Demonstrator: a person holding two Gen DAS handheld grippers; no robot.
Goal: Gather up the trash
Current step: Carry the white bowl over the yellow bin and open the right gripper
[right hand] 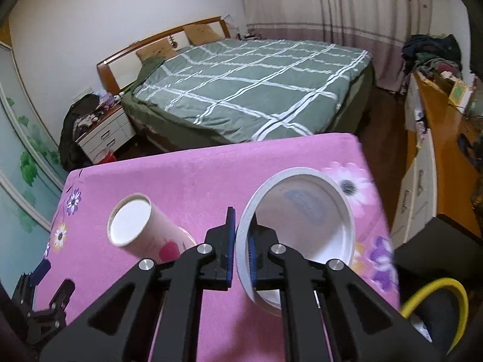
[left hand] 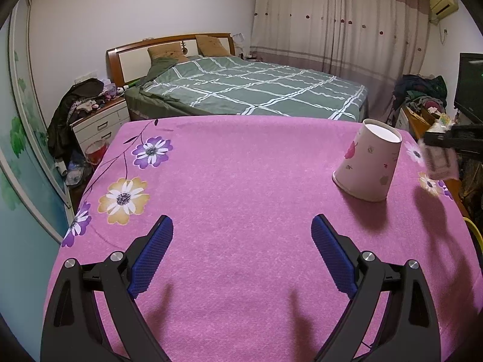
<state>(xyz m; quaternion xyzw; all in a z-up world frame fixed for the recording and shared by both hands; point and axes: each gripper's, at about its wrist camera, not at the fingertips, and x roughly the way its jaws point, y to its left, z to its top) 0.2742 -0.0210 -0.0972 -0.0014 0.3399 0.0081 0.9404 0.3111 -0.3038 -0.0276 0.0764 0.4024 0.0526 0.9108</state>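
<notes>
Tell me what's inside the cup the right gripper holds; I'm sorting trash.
The held cup looks empty: white walls, a faint bluish mark on its bottom. The right gripper covers part of the near wall.

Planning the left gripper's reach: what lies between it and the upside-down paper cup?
Only bare pink cloth lies between the open left gripper and the upside-down paper cup, as the left wrist view shows.

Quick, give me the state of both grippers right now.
Left gripper: open, nothing between its jaws, above the pink cloth.
Right gripper: shut on the rim of a white paper cup.
</notes>
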